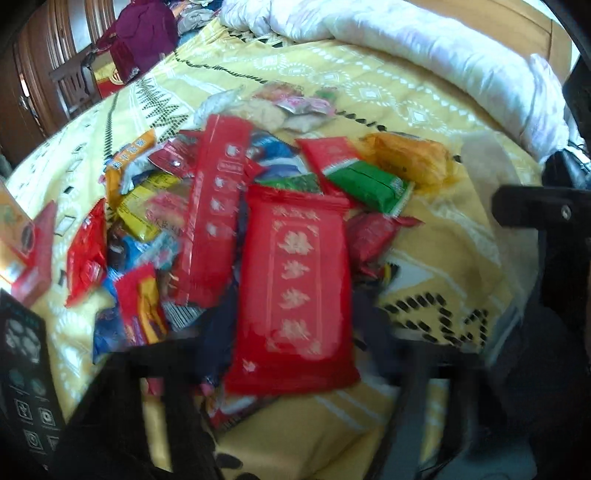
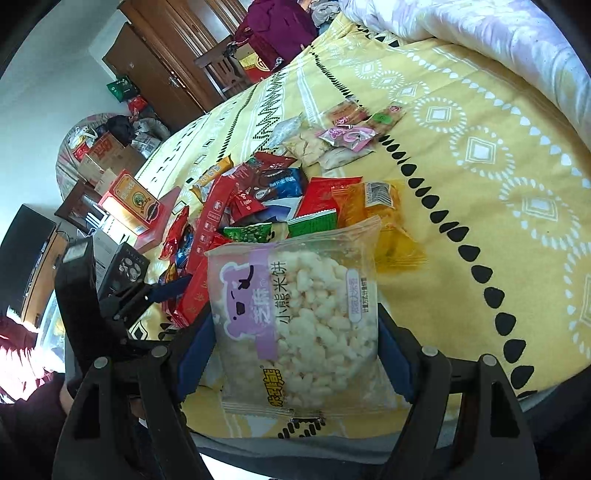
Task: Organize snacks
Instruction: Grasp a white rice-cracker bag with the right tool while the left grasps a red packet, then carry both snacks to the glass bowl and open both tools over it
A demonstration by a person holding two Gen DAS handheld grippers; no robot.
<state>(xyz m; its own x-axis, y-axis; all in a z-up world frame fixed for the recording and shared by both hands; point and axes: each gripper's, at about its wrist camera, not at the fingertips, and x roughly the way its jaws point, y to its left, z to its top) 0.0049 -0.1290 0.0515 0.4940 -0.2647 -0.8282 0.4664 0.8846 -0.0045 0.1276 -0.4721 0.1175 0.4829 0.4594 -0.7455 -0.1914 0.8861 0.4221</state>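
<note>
Sorting is under way: a jumbled snack pile lies mid-bed, a smaller group nearer the quilt edge. The left gripper, angled down, straddles 1 red pack; blur hides whether its pads touch. The right gripper, also tilted down, clamps the rice-cake bag over the bed's near edge. Next, I judge, that bag needs placing with its like.

White quilt, maroon bag
</note>
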